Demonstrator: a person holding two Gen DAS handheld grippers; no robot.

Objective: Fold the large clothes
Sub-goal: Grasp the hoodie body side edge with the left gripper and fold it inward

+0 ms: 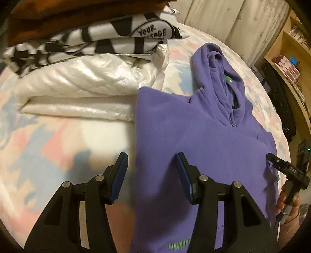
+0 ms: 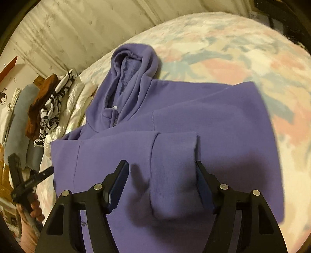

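A purple hoodie [image 1: 204, 148] lies flat on the bed, hood [image 1: 217, 64] pointing away, sides folded in. In the right wrist view the hoodie [image 2: 194, 109] has a sleeve cuff [image 2: 173, 175] lying on top. My left gripper [image 1: 151, 175] is open and empty above the hoodie's left edge. My right gripper [image 2: 162, 186] is open, its jaws either side of the cuff, holding nothing. The right gripper also shows in the left wrist view [image 1: 285, 167] at the hoodie's right edge. The left gripper shows in the right wrist view [image 2: 29, 181] at far left.
The bed has a pastel patterned cover [image 1: 48, 140]. A folded white quilt [image 1: 81, 89] lies left of the hoodie with black-and-white [image 1: 108, 37] and brown [image 1: 48, 17] clothes stacked on it. Shelves [image 1: 291, 58] stand right of the bed, a curtain [image 2: 77, 29] behind it.
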